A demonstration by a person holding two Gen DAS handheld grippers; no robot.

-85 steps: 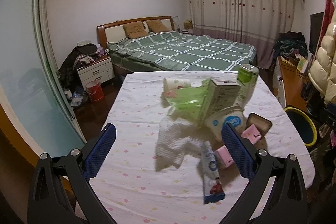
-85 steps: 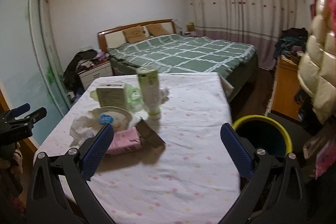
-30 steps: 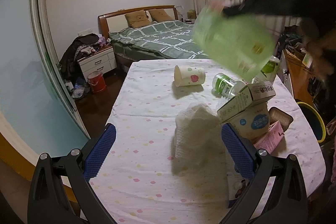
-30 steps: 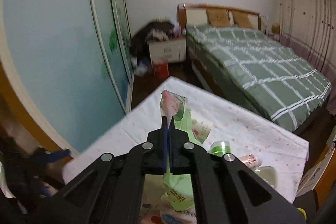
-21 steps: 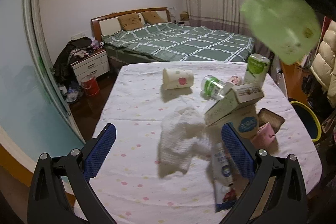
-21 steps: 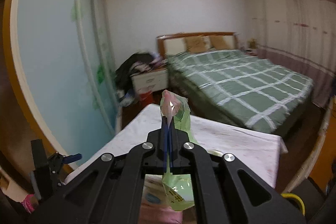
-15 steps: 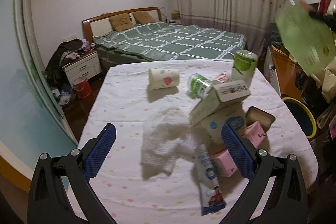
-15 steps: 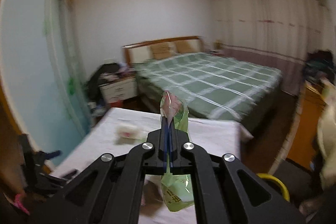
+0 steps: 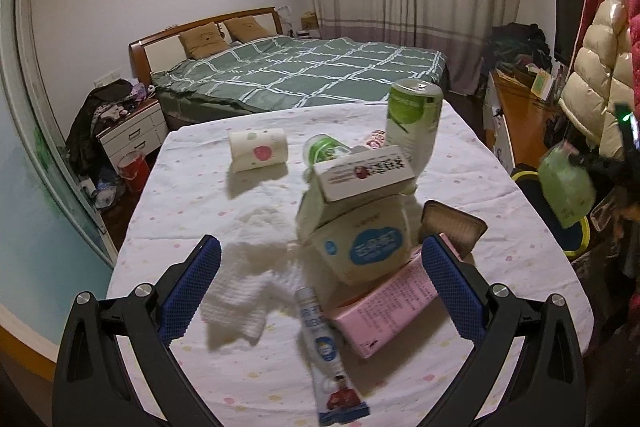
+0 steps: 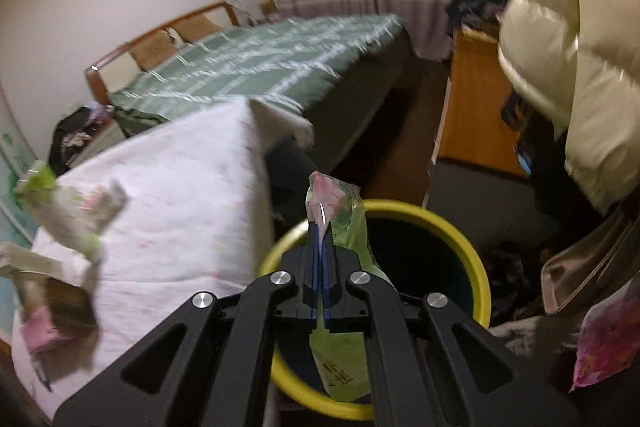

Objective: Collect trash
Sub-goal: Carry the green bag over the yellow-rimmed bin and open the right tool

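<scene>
now | right gripper (image 10: 319, 227) clamped on crumpled green pouch (image 10: 344, 227), pink top | left gripper (image 9: 320, 271) spread apart

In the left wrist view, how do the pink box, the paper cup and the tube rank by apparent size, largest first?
1. pink box
2. tube
3. paper cup
The cup lies farther away, so its true size is unsure.

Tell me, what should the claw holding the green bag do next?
Probably open. The right gripper is pinching the green bag by its top, and the bag hangs over the yellow-rimmed bin, so letting go should drop it inside.
</scene>
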